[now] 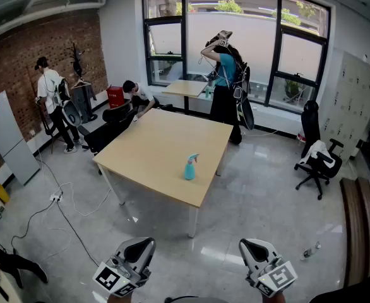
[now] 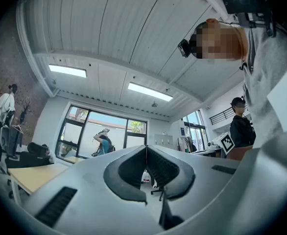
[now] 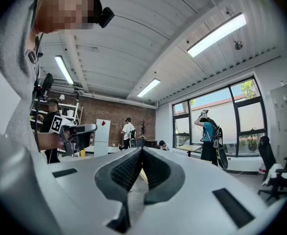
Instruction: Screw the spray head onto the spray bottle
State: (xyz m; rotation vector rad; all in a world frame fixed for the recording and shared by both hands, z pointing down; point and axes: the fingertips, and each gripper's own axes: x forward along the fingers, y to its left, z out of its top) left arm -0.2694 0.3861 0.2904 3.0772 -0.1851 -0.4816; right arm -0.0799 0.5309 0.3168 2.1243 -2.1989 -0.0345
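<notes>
- Teal plastic spray bottle (image 1: 190, 167): stands upright on the light wooden bench (image 1: 153, 150), close to the bench's near right edge. A paler spray head (image 1: 193, 157) sits at its top. Whether it is threaded fully home cannot be told from this far off.
- Left claw (image 1: 141, 247): at the near left of the head view, over the grey floor (image 1: 261, 201), well apart from the bench and the bottle. The left gripper view shows the two jaws pressed together at their tips, with nothing between them. The claw is angled upward, so the white ceiling fills most of that view.
- Right claw (image 1: 254, 249): at the near right, also over the floor and well apart from the bench. The right gripper view shows the jaws pressed together and empty. That view looks across the room toward the window wall and the brick wall.
- Surroundings: a person in a teal shirt (image 1: 226, 84) stands beyond the far side of the bench. A black office chair (image 1: 317, 160) stands to the right. Cables (image 1: 59, 201) trail over the floor on the left.
</notes>
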